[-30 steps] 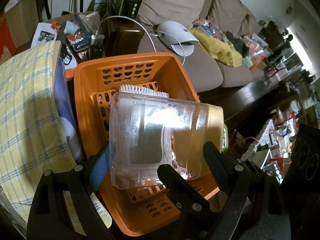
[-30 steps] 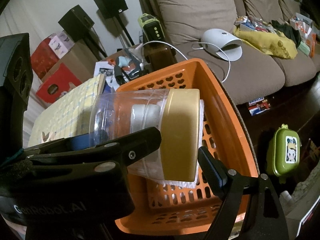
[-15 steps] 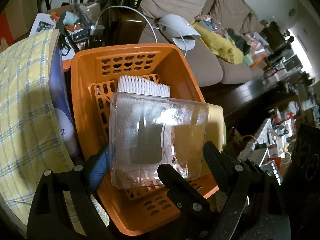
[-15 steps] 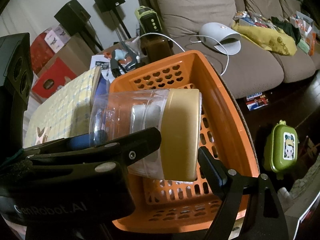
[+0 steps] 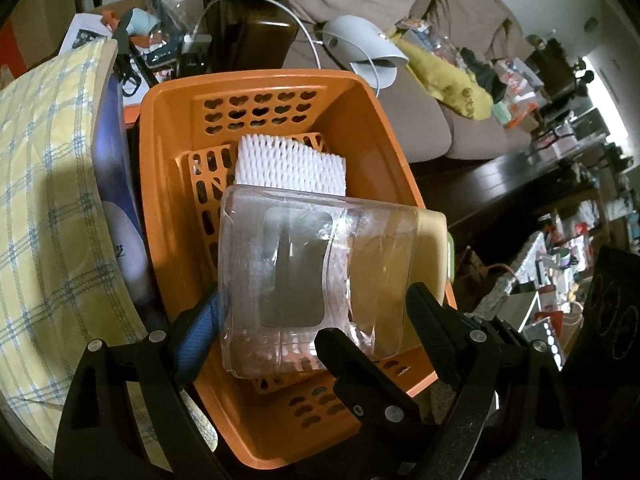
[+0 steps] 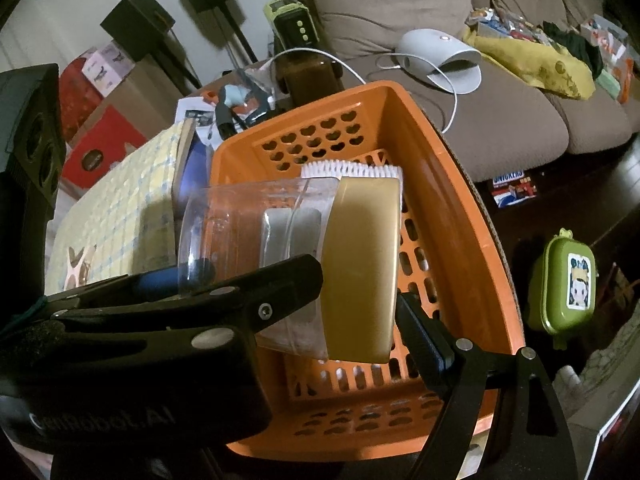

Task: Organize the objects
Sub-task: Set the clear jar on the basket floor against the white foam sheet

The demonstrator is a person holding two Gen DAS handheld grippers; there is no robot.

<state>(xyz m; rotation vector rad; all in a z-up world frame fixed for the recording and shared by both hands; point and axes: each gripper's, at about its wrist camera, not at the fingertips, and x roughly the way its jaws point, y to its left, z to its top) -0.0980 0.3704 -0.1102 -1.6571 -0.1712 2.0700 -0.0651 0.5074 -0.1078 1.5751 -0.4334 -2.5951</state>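
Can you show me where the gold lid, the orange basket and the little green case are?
gold lid [image 6: 362, 268]: right wrist view, its flat top.
orange basket [image 5: 262, 82]: left wrist view, far rim.
green case [image 6: 562, 286]: right wrist view, its front.

A: Left wrist view looks steeply down from close above the near-left corner of the orange basket [image 5: 192, 128], facing the brown sofa [image 5: 472, 132] beyond its far wall.

B: Right wrist view?

A: Same steep tilt, just as close, but from the basket's near edge, further right; plaid cushion [image 6: 120, 208] lies left of the basket, green case [image 6: 560, 284] on the floor to its right.

B: Overlap?

A: Both catch the basket's inside, the clear jar [image 5: 316, 280] with the gold lid [image 6: 360, 264] lying over it, white foam net [image 5: 288, 164] behind, white lamp-like device [image 6: 440, 56] on the sofa past the basket's far wall.
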